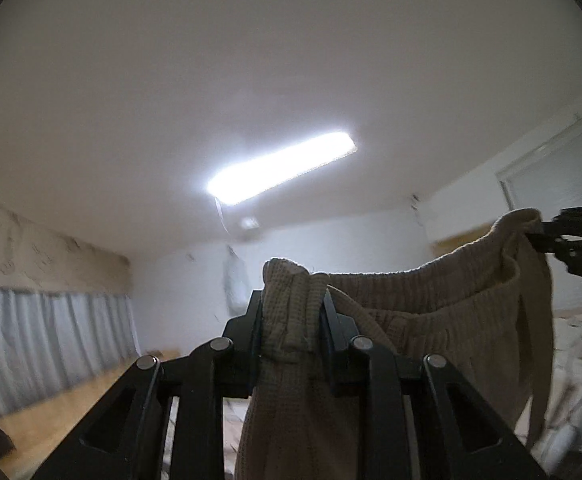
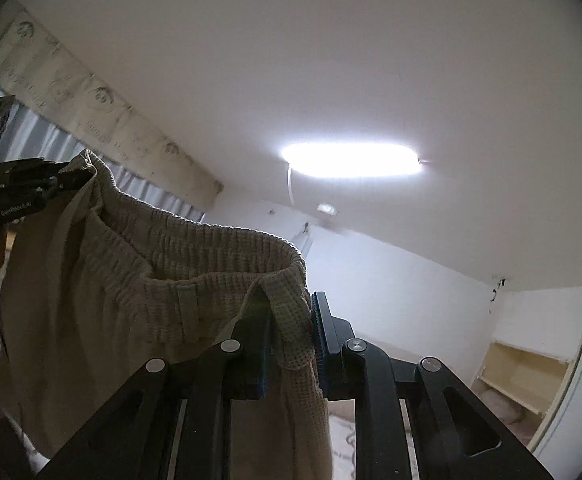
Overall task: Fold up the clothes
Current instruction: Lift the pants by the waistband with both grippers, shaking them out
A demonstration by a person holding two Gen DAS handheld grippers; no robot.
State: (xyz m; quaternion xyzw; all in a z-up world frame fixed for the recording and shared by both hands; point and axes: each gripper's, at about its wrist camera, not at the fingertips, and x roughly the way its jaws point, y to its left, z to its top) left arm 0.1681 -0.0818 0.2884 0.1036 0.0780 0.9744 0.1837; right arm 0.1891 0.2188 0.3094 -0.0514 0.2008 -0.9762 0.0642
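A beige waffle-knit pair of pants (image 1: 431,312) hangs in the air by its elastic waistband, stretched between both grippers. My left gripper (image 1: 291,312) is shut on one end of the waistband. My right gripper (image 2: 291,324) is shut on the other end, with the pants (image 2: 131,288) hanging to its left. Each gripper shows in the other's view: the right one (image 1: 543,236) at the far right, the left one (image 2: 71,176) at the far left. Both cameras point up towards the ceiling. The lower part of the pants is hidden.
A lit ceiling lamp (image 1: 283,168) is overhead. Pale curtains (image 1: 43,332) hang on the left above a wooden floor (image 1: 63,412). A white door (image 2: 579,376) and low shelf (image 2: 523,372) stand at the right. A patterned white surface (image 1: 575,344) lies below.
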